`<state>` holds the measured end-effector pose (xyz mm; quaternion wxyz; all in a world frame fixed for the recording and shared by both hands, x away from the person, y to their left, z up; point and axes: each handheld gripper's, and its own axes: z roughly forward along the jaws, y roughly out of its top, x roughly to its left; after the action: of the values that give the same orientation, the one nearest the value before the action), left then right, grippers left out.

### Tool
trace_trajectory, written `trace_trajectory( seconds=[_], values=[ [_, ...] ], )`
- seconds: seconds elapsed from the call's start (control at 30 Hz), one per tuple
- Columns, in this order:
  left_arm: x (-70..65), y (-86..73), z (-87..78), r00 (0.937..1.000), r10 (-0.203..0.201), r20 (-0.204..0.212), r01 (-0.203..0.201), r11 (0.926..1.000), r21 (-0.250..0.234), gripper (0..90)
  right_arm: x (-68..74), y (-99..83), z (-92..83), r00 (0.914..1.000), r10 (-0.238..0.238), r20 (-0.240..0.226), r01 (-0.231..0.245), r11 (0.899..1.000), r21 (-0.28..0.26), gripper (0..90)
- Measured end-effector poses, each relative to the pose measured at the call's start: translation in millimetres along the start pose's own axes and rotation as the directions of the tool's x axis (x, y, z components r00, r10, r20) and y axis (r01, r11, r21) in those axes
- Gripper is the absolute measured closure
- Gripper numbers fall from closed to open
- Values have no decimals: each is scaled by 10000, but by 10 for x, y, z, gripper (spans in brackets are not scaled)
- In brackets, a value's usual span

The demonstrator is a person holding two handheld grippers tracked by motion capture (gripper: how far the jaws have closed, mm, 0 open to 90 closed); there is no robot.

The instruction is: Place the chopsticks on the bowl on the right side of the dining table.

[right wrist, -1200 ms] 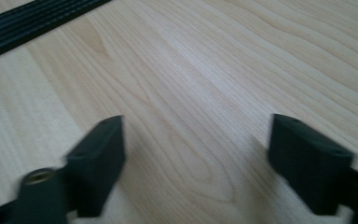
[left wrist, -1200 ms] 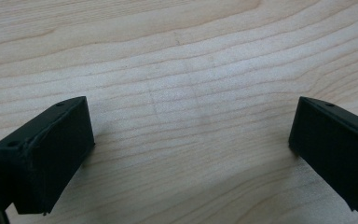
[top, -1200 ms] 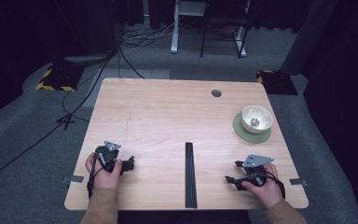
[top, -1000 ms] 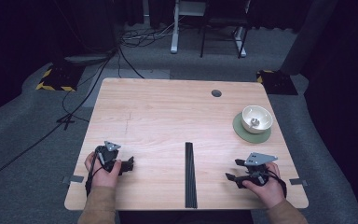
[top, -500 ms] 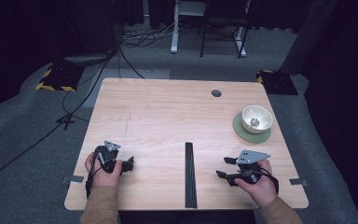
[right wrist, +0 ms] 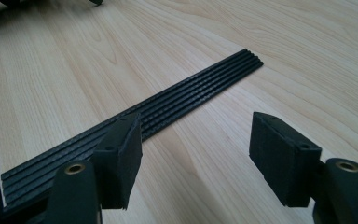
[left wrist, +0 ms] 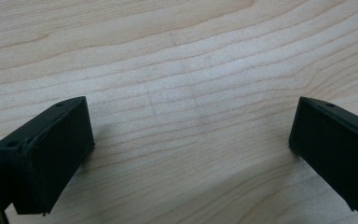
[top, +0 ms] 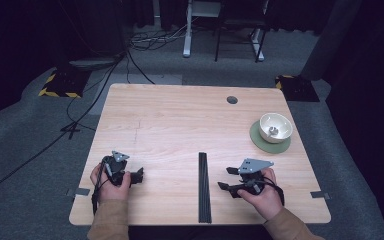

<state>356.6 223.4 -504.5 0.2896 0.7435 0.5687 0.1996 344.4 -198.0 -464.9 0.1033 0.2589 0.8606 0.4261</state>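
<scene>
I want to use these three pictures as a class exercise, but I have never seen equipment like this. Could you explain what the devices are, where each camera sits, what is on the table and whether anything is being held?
A person sits at a wooden table, holding a two-jaw clamp in each hand. The high view looks down from above: the left hand-held gripper and the right hand-held gripper both sit near the table's front edge. The other two pictures come from small cameras riding on each gripper, looking along its black jaws. On the table lie a long black ribbed strip and a white bowl on a green coaster. Both grippers stand open and hold nothing; the right one points toward the strip.
</scene>
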Motion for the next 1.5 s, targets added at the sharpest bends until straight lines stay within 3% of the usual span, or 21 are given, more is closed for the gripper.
trace_trajectory(
  seconds=[0.13, 0.5, 0.53, 0.57, 1.0, 1.5],
  values=[
    [0, 0, 0, 10000, -3, 0, 3, 10000, -2, 0, 42, 12, 91, 9998, -197, -56, 198, 9998, 101, 350],
    [3, 4, 1, 10000, 29, -8, -29, 10000, -3, 0, 143, 21, 293, 9993, -227, -288, 236, 9992, 313, 350],
    [3, 4, 1, 10000, 30, -8, -30, 10000, -3, 0, 162, 18, 308, 9997, -14, -226, 22, 9994, 352, 349],
    [3, 4, 1, 10000, 30, -8, -30, 10000, -3, 0, 157, 12, 322, 9996, -174, -239, 182, 9993, 331, 349],
    [2, 3, 2, 10000, 28, -12, -28, 10000, -10, 0, 218, -67, 416, 9992, -405, 4, 403, 9953, 879, 331],
    [2, 3, 2, 10000, 33, -17, -33, 10000, -10, 0, 222, -77, 421, 9991, -402, 105, 391, 9953, 887, 326]
  ],
)
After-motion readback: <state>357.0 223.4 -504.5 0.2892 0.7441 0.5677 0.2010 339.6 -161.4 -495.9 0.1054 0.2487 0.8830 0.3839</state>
